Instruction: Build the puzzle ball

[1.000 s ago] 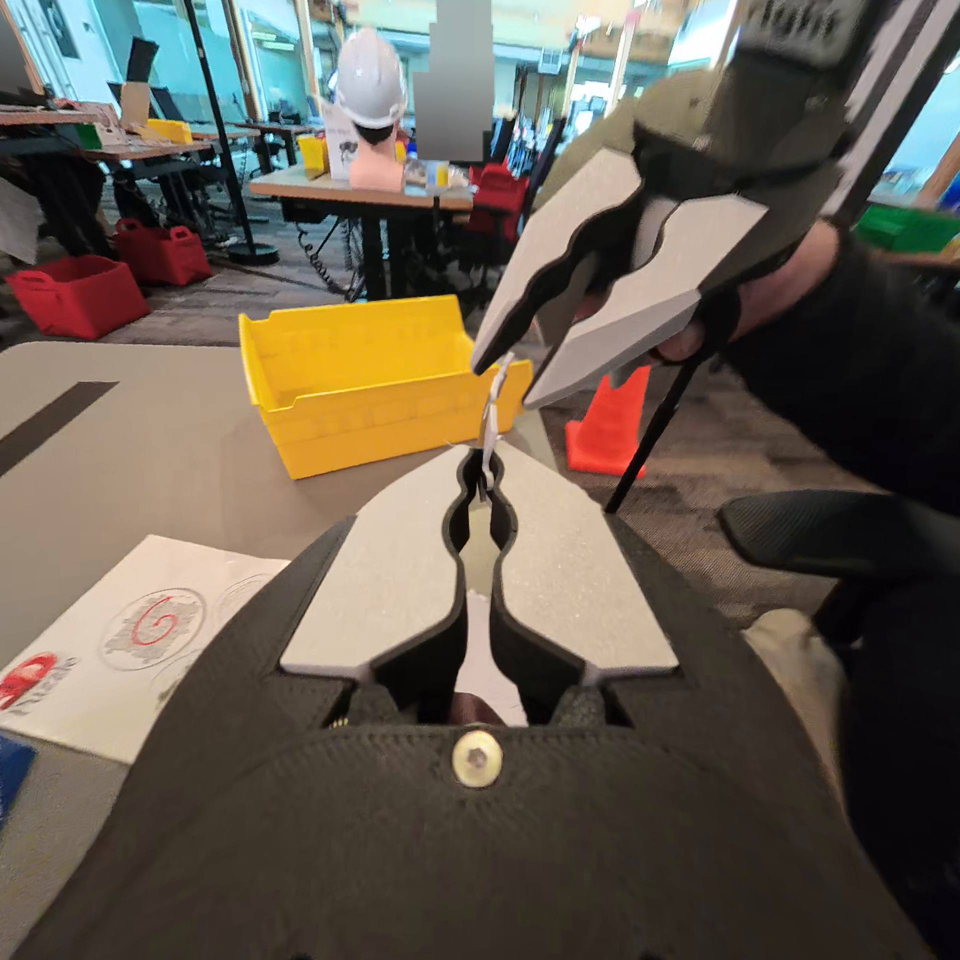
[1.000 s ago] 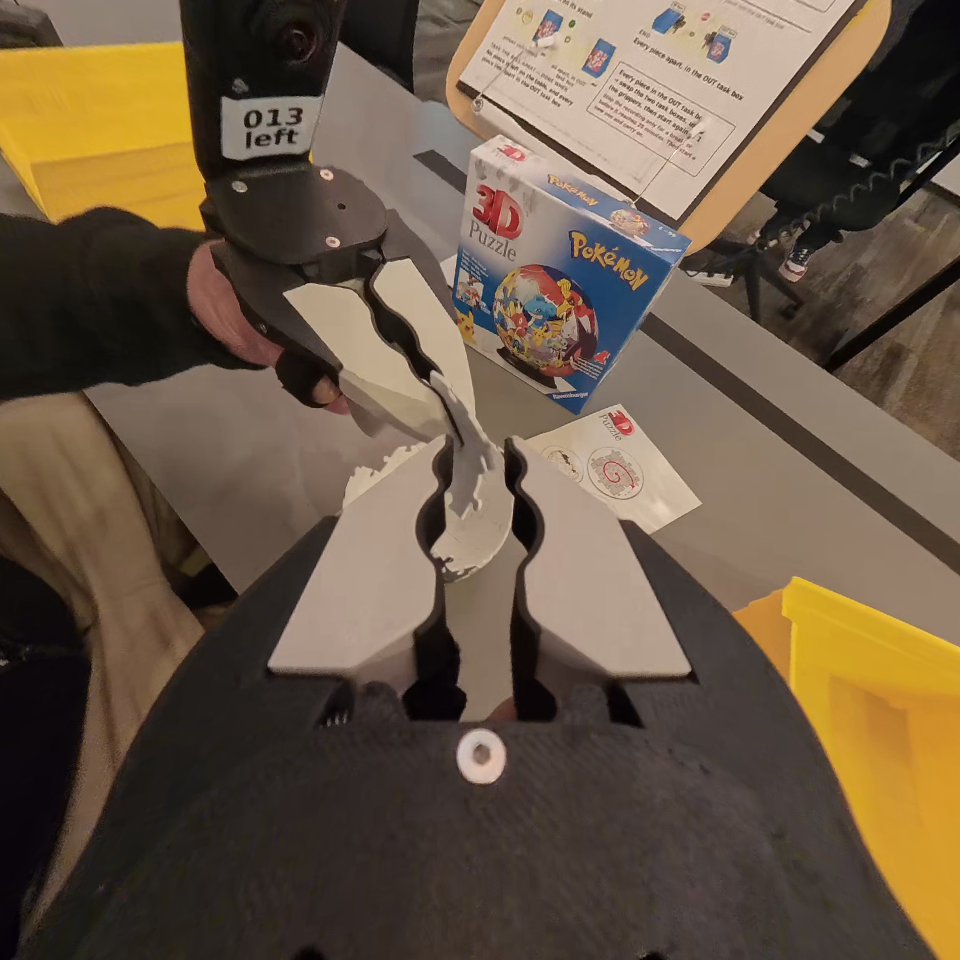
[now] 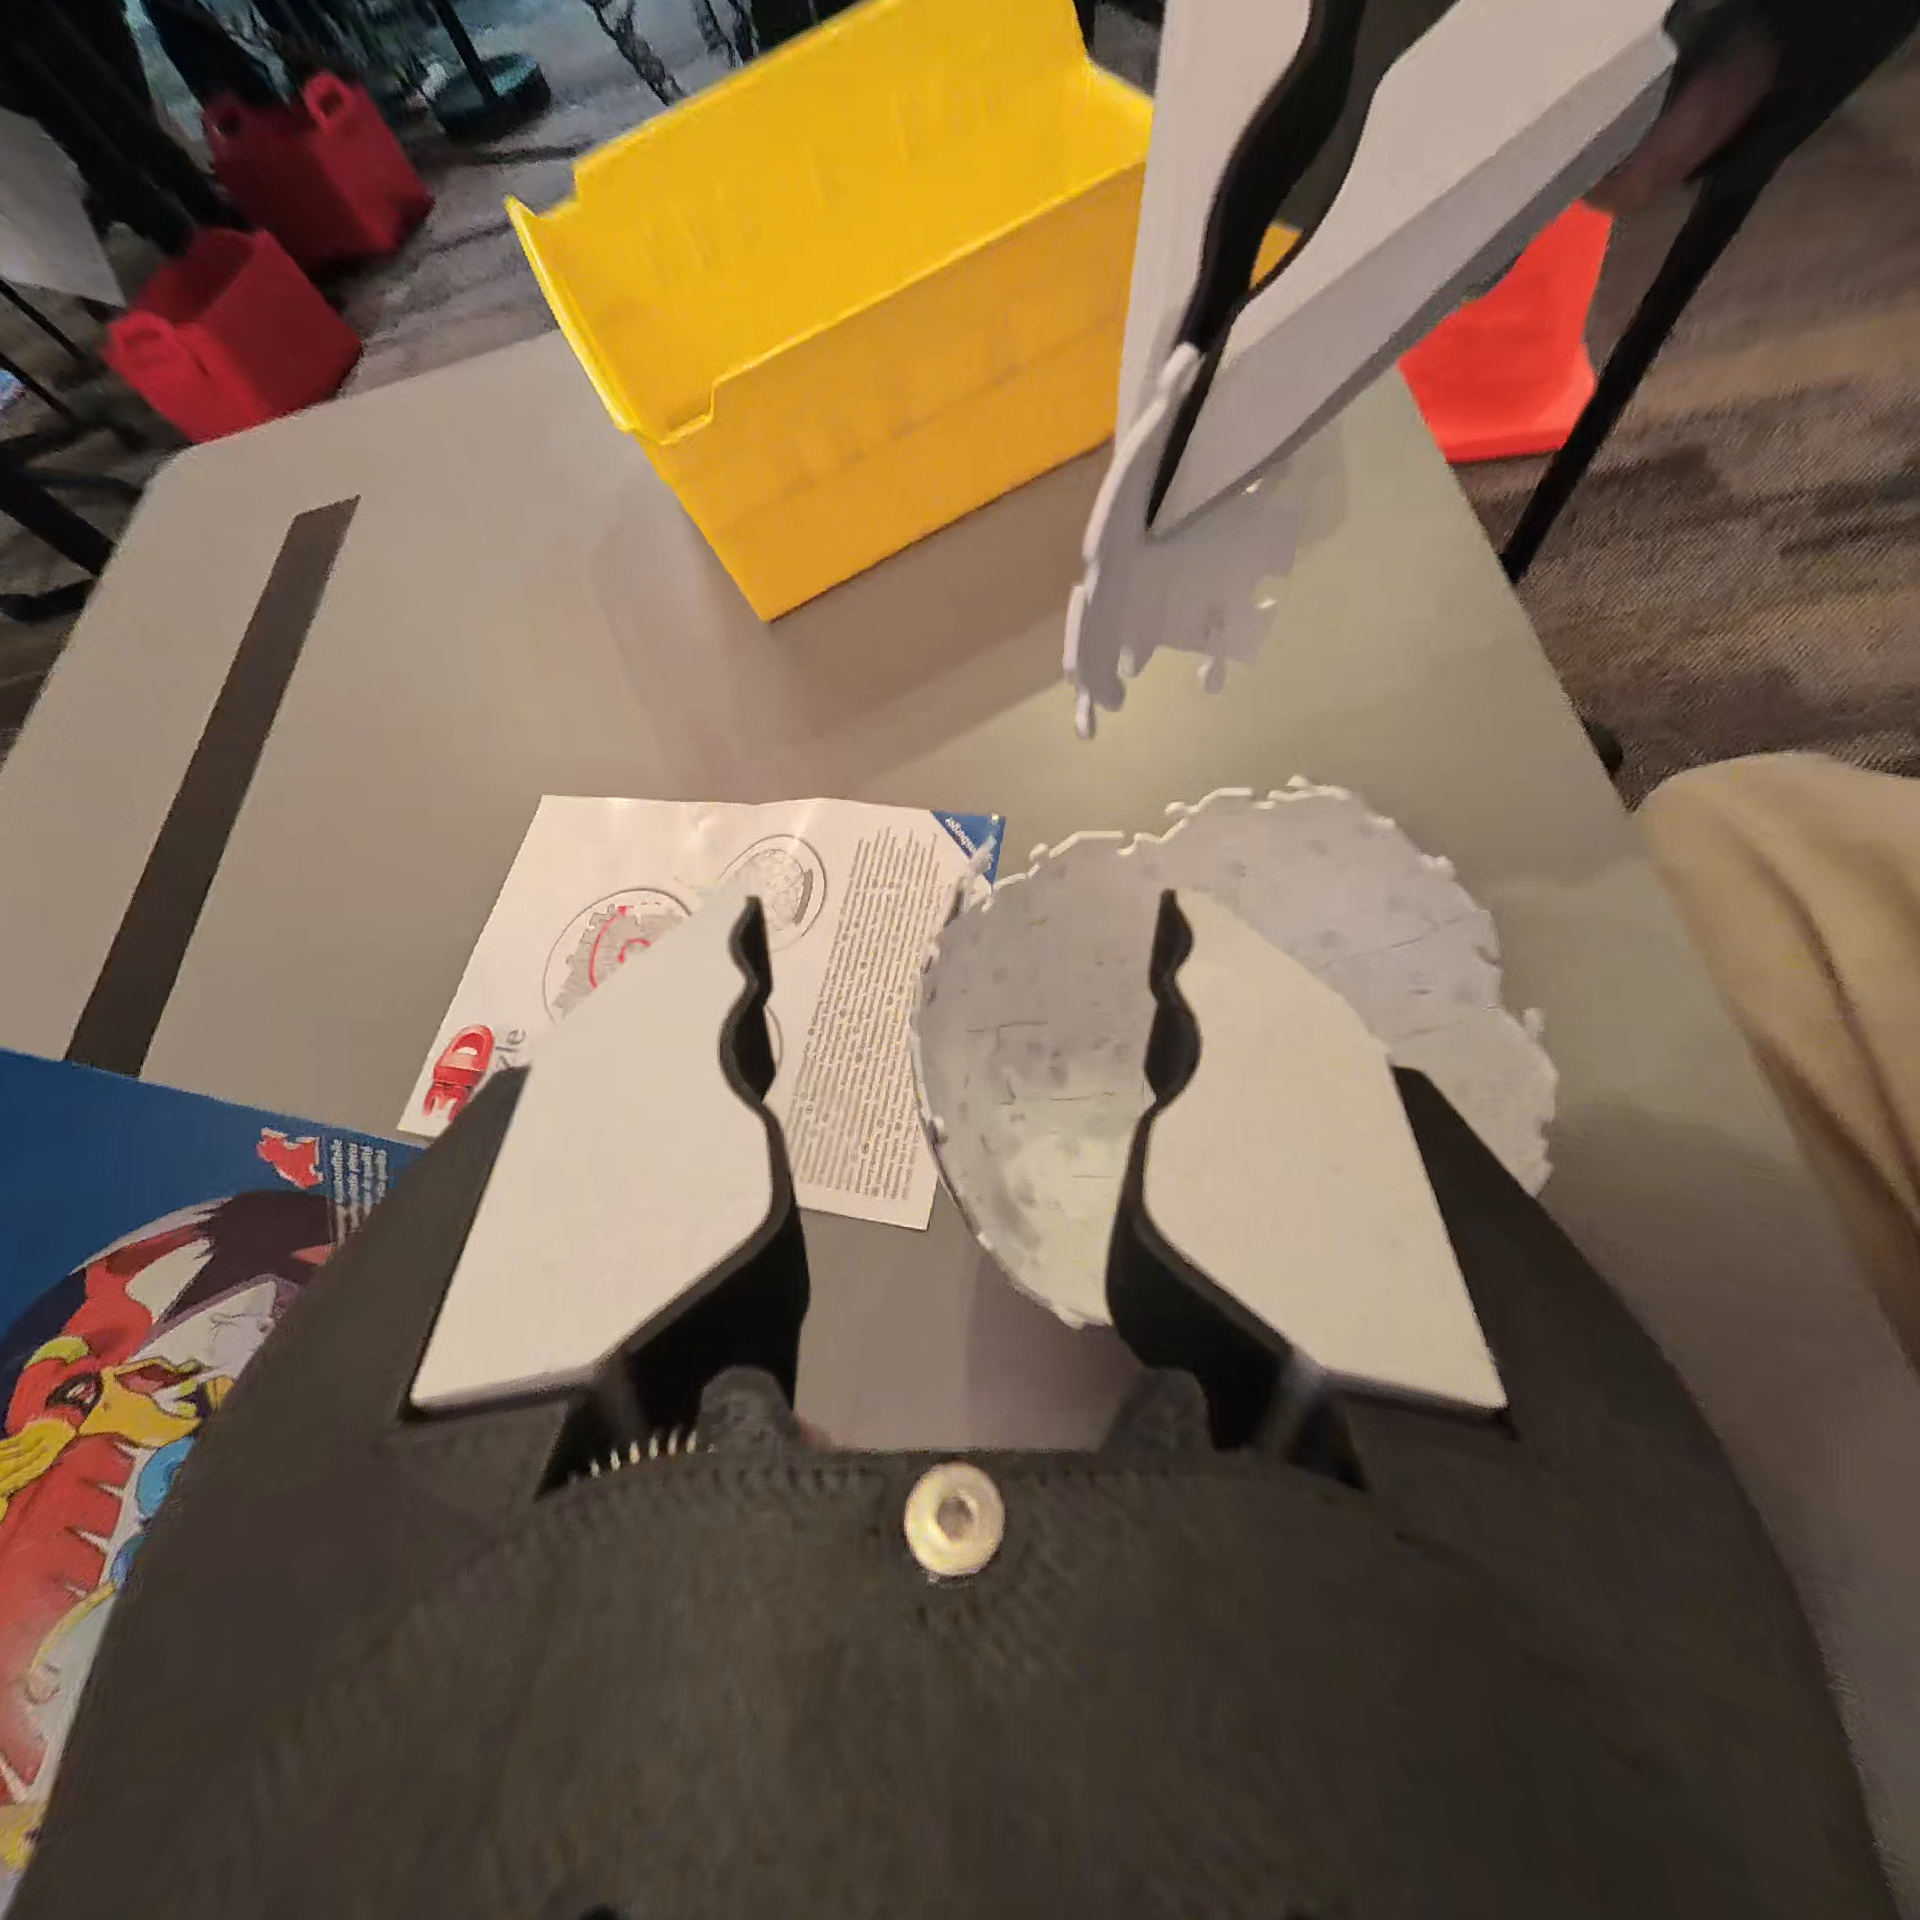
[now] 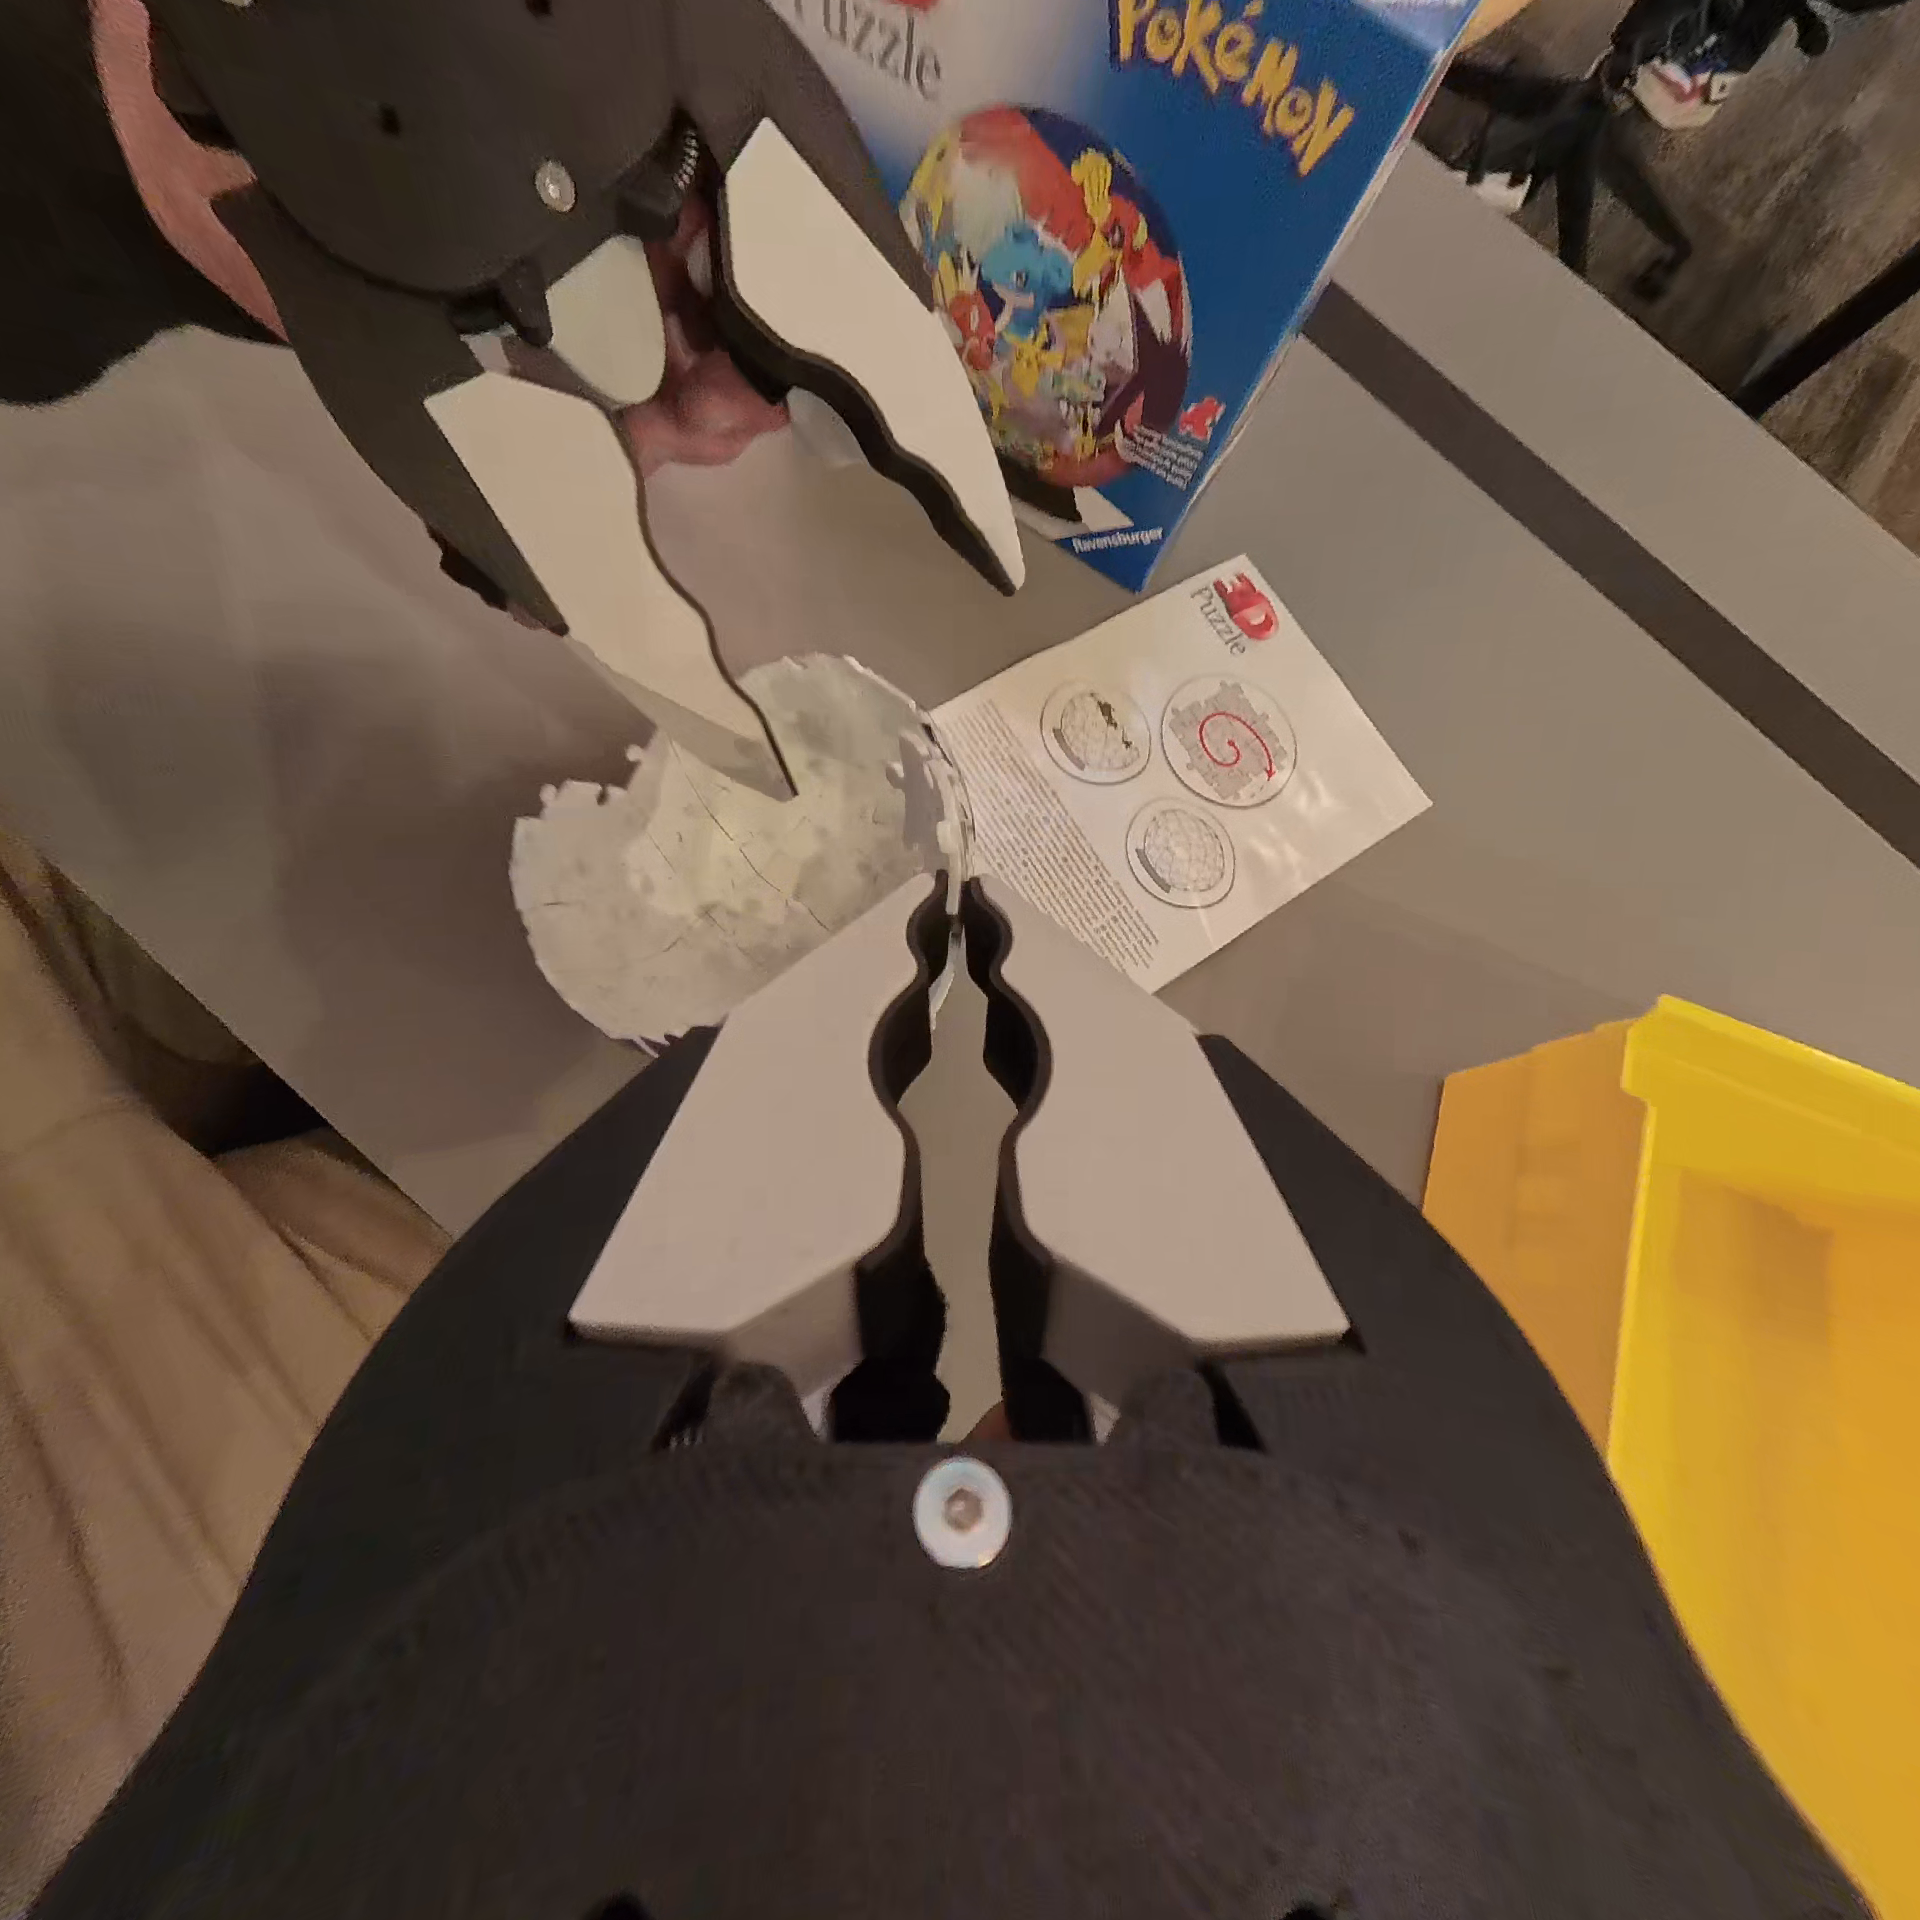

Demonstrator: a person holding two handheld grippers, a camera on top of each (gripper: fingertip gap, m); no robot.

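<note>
While the left gripper [image 3: 956, 914] is hanging wide open over the half-built ball shell [image 3: 1340, 935] lying on the table [image 3: 436, 675], the right gripper [image 4: 951, 894] is pinching what looks like a curved puzzle section [image 3: 1164, 592] above it.

Dim, warm indoor light w/ soft shadows; both views motion-blurred, wide-angle stretch at edges.

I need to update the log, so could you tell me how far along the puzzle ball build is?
Partly done. A bowl-shaped half shell of joined pieces sits on the grey table, beside the instruction sheet. In hand: the right gripper, jaws shut, holds a smaller joined section above the shell. The left gripper hangs open over it, empty. Still left: joining that section and closing the upper half.
</note>
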